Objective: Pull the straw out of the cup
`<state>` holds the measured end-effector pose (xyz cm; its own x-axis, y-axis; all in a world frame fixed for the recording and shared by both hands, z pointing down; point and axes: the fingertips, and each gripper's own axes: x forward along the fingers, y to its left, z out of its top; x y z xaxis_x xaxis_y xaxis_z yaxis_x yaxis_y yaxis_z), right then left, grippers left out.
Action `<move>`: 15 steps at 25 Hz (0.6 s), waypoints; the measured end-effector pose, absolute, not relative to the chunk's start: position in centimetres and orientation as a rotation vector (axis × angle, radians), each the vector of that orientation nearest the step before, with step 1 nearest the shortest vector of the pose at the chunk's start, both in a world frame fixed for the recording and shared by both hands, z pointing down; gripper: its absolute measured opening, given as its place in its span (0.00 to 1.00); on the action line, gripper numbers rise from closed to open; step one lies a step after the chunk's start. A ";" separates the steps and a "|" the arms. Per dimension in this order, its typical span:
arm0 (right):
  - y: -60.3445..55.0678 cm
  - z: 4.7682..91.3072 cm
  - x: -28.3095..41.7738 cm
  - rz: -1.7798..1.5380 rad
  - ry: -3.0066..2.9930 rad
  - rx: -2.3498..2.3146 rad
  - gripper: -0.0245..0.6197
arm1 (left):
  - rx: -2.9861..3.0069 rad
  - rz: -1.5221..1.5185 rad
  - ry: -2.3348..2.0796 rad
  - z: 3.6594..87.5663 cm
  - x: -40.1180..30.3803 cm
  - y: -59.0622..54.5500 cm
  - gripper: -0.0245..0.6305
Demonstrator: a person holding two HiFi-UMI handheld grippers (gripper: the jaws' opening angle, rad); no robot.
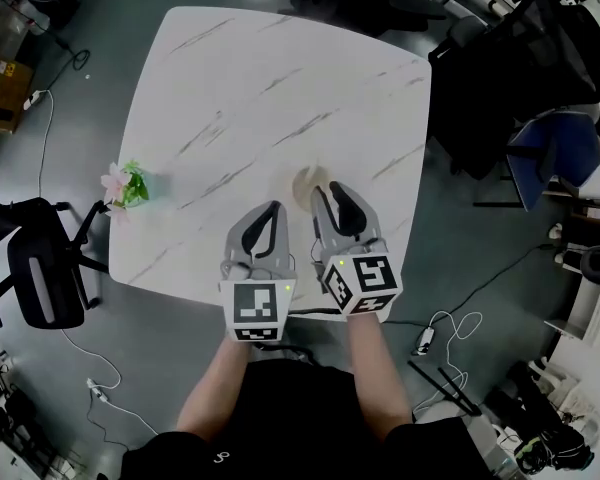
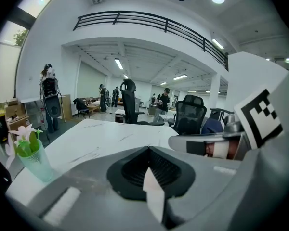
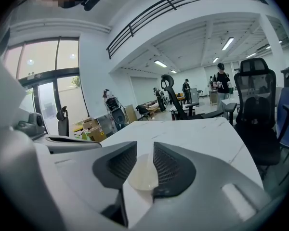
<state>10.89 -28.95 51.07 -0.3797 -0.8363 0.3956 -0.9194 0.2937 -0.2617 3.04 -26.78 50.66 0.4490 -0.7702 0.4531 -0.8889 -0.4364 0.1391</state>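
Observation:
A pale, translucent cup (image 1: 307, 183) stands on the white marble table (image 1: 240, 78), towards its near right side. My right gripper (image 1: 328, 195) reaches it from the near side. In the right gripper view the cup (image 3: 143, 175) sits low between the open jaws of the right gripper (image 3: 144, 150), and I cannot tell whether a pad touches it. My left gripper (image 1: 270, 208) hovers just left of the right one, over the table, jaws together at the tips. In the left gripper view the left gripper (image 2: 149, 150) holds nothing that I can make out. No straw shows in any view.
A small green cup of pink flowers (image 1: 128, 185) stands at the table's left edge, also in the left gripper view (image 2: 32, 154). A black office chair (image 1: 42, 268) is on the floor at the left, a blue chair (image 1: 552, 146) and bags at the right. Cables lie on the floor.

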 end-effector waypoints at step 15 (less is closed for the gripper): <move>-31.8 53.8 10.4 0.641 -2.340 1.519 0.26 | 2.309 0.470 -1.419 51.9 2.4 -28.3 0.04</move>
<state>10.39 -31.84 53.81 -0.4089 -0.7890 0.4585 -0.9125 0.3495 -0.2125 2.35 -28.30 51.90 0.4313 -0.7685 0.4726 -0.8987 -0.4119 0.1504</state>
